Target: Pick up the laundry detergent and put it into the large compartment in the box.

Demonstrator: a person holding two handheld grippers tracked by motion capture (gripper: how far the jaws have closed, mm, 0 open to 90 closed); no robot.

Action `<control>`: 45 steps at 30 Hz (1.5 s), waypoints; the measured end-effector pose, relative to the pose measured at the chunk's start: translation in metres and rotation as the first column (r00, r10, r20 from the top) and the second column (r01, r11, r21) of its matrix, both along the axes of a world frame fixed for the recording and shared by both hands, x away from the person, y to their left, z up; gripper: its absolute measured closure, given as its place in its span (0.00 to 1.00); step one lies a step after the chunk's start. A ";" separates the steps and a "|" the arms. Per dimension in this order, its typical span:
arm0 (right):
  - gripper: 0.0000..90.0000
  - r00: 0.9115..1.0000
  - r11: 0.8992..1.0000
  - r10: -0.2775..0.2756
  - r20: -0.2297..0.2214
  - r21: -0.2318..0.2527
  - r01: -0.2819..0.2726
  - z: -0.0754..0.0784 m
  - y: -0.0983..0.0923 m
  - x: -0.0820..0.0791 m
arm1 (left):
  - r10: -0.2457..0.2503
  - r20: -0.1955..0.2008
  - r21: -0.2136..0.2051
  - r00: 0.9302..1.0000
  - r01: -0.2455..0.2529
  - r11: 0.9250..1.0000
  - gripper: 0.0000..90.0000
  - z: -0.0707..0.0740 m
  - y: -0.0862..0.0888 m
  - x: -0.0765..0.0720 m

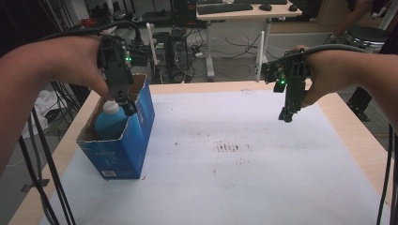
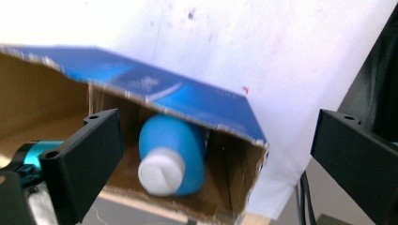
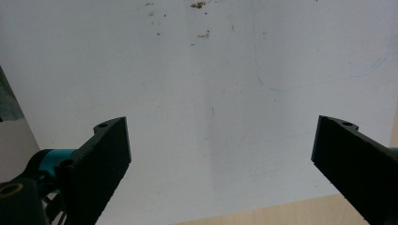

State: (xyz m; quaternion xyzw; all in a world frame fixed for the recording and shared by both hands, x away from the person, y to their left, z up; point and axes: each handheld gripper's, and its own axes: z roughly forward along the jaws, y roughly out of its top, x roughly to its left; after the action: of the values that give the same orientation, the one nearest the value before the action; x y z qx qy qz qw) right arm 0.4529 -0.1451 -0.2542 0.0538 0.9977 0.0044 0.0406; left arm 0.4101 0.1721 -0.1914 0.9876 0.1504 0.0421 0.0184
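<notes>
Blue plastic bottle with white cap [image 2: 171,157] stood upright in open blue cardboard box [image 1: 136,136], left on desk [image 1: 263,187], directly beneath left gripper [image 1: 126,104]; its fingers [image 2: 89,154] spread wide, empty. Right gripper [image 1: 286,116] far right, likewise open, empty.

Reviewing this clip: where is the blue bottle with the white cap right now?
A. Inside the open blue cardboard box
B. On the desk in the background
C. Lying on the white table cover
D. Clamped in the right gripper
A: the blue bottle sits inside the blue cardboard box, with the left gripper open above it and its pads clear of the bottle.
</notes>
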 end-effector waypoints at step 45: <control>0.04 0.999 1.000 0.024 -0.021 -0.010 -0.024 -0.003 -0.001 -0.014 | -0.206 -0.053 0.010 0.977 0.206 0.978 0.02 -0.040 -0.062 0.017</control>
State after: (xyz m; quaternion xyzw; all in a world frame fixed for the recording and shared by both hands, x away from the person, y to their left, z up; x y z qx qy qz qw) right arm 0.4394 -0.1461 -0.2568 0.0418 0.9987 -0.0007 0.0304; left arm 0.4270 0.1103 -0.2313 0.9987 0.0474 0.0154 0.0109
